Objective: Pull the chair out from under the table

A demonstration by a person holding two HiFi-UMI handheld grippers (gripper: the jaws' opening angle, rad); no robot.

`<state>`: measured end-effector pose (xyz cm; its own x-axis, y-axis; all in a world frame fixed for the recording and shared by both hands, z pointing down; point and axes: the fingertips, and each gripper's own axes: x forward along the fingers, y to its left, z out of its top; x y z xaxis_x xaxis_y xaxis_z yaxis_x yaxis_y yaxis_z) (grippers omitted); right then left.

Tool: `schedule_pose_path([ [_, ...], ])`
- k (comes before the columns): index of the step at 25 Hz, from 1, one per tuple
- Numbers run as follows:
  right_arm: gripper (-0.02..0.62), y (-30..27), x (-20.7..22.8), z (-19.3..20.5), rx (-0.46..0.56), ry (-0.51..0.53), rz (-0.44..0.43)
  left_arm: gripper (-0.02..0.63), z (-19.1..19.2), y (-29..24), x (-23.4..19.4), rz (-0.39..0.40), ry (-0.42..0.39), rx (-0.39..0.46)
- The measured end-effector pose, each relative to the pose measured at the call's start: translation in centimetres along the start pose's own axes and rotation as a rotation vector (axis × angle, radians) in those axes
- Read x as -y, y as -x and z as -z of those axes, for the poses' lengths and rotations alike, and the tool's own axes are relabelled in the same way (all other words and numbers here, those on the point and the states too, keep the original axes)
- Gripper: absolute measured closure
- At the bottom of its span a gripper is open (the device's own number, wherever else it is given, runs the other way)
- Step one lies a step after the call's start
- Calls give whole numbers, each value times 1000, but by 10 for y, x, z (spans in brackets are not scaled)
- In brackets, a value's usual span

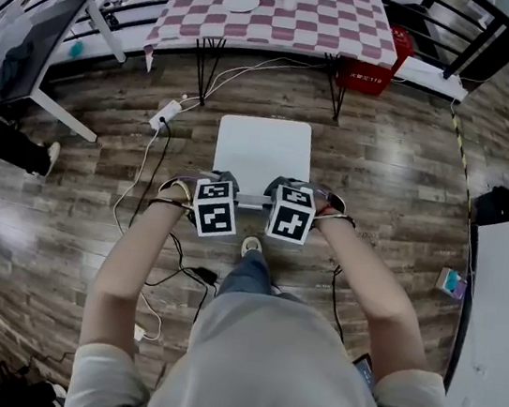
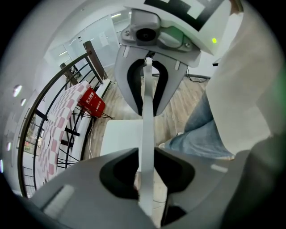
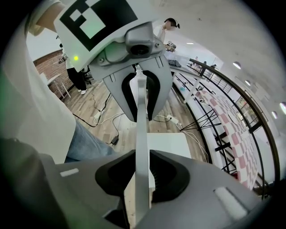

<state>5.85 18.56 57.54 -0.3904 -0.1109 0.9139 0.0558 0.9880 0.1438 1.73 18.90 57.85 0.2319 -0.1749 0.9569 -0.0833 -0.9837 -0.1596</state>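
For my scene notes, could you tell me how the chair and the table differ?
The chair has a plain white seat; the table is covered in pink-and-white checks. The table's top is much wider than the chair's seat. Both stand on the wooden floor.

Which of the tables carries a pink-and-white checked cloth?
The black-legged table straight beyond the white square chair seat, with a red crate by its legs; the left-edge table and the right-edge table have none.
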Motion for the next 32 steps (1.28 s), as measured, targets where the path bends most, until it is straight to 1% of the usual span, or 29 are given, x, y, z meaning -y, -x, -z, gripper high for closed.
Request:
schedule_pose_path([
  [11, 517, 26, 4, -5, 50, -16, 93, 503, -4, 22, -4, -64, 19, -7],
  [13, 534, 32, 4, -6, 67, -23, 123, 506, -6, 27, -4, -85, 25, 0],
  [15, 568, 38, 5, -9, 84, -30, 155, 512, -9, 34, -4, -106, 39, 18],
  [19, 587, 47, 3, -11, 109, -49, 193, 517, -15, 44, -4, -151, 64, 47],
  [20, 595, 49, 2, -11, 118, -60, 200, 530, -18, 47, -6, -169, 73, 57],
  [22, 595, 53, -1, -9, 132, -83, 206, 571, -25, 50, -7, -203, 97, 82],
  [24, 595, 56, -4, -7, 139, -98, 210, 591, -30, 52, -7, -226, 122, 104],
  [28, 597, 63, -5, -7, 177, -154, 249, 595, -36, 54, -5, -268, 180, 142],
  [32, 597, 73, -2, -10, 255, -237, 306, 595, -42, 57, -3, -301, 292, 221],
])
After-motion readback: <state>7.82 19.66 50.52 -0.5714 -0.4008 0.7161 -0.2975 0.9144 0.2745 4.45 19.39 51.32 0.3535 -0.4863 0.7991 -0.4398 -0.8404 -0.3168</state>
